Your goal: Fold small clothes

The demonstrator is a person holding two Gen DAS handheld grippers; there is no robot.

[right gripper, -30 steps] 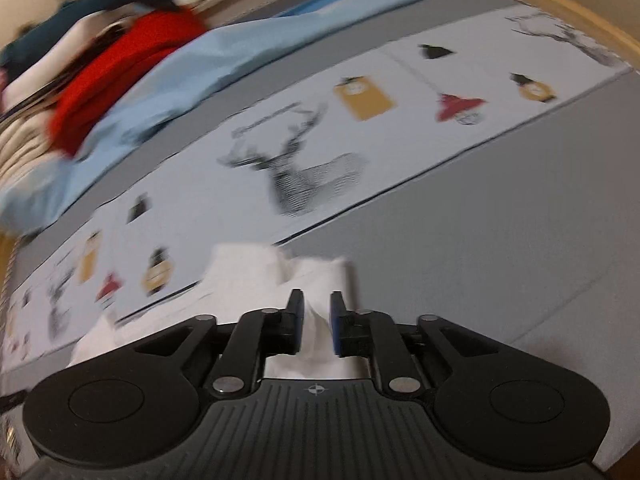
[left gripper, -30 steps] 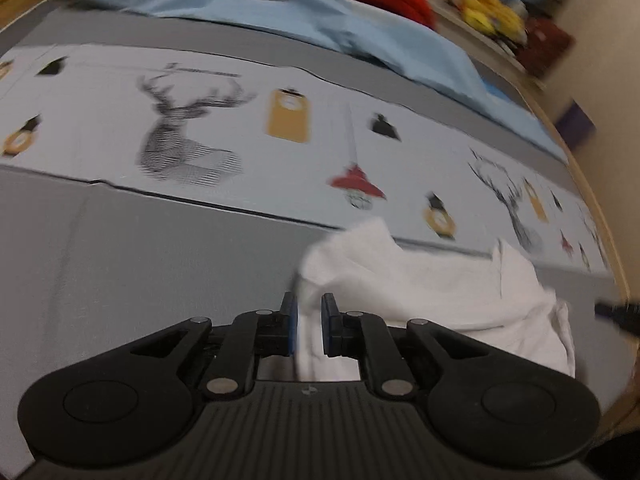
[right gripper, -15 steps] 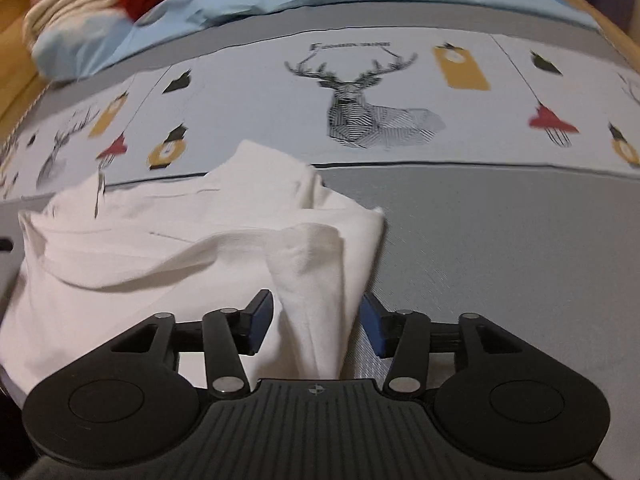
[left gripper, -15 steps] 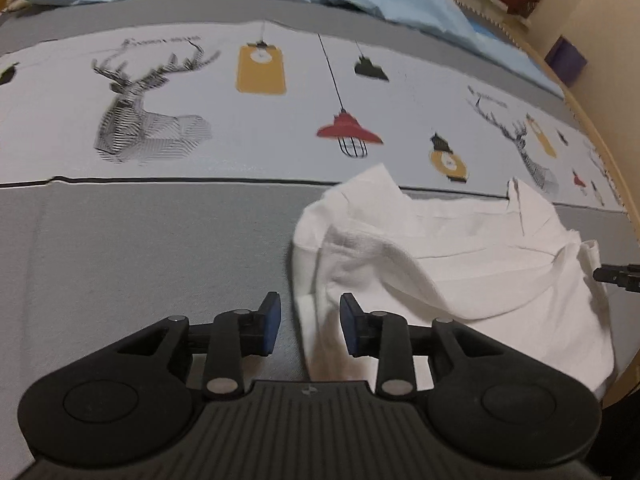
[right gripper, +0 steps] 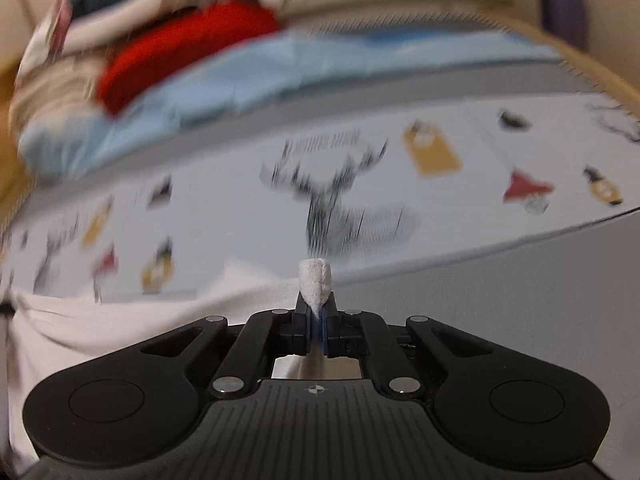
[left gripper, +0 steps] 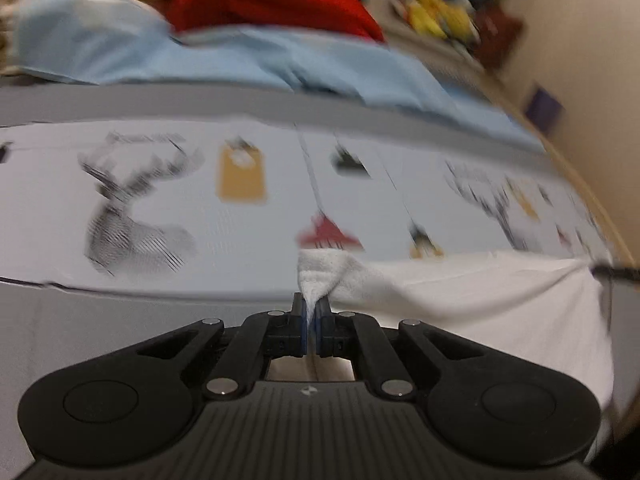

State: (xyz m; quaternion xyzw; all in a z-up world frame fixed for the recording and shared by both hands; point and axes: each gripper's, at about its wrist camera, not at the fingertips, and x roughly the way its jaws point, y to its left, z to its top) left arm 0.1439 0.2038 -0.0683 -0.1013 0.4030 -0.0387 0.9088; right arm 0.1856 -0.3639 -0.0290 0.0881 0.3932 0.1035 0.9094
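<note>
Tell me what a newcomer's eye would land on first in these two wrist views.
First, the small white cotton garment, stretched across the foreground, one bunched corner pinched in the left hand-held gripper and the other in the right hand-held gripper. Next, the pale bedsheet printed with deer and lamps beneath it, and the bright red cloth heaped at the far edge.

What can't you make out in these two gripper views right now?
- Left wrist view: the white garment under the left gripper is hidden by its body.
- Right wrist view: deer print smeared by motion blur.
- Both views: the clothes pile behind is too blurred to sort.
</note>
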